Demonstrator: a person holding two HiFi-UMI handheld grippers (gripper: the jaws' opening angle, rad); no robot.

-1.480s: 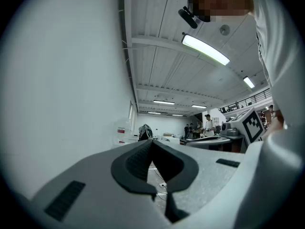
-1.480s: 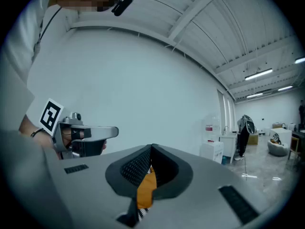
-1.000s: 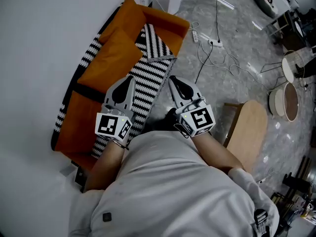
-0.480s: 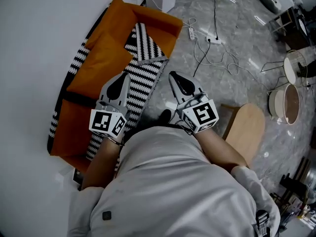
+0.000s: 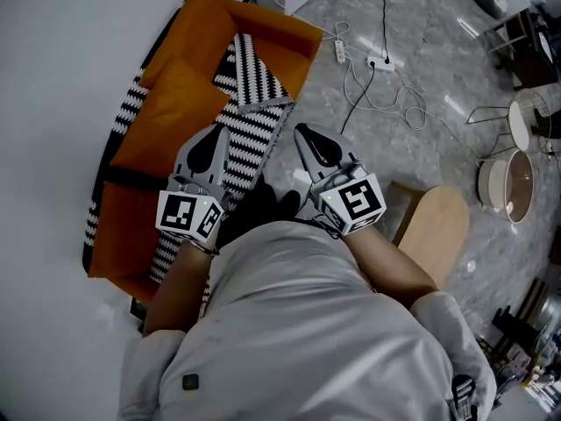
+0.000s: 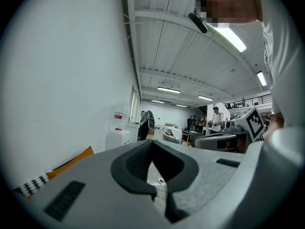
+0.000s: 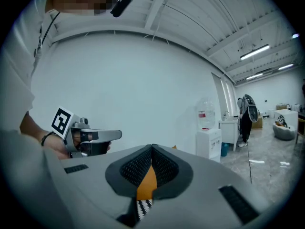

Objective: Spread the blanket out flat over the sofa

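Zigzag-patterned blanket (image 5: 254,125) lies as a narrow strip on orange sofa (image 5: 180,95).

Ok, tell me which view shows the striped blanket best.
The head view: the blanket runs as a narrow strip along the orange sofa. The right gripper view catches only a striped scrap through its jaws' gap; the left gripper view a sliver at the edge.

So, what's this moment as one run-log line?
left gripper: shut, empty | right gripper: shut, empty | black-and-white zigzag blanket: narrow strip along orange fabric sofa, not yet spread
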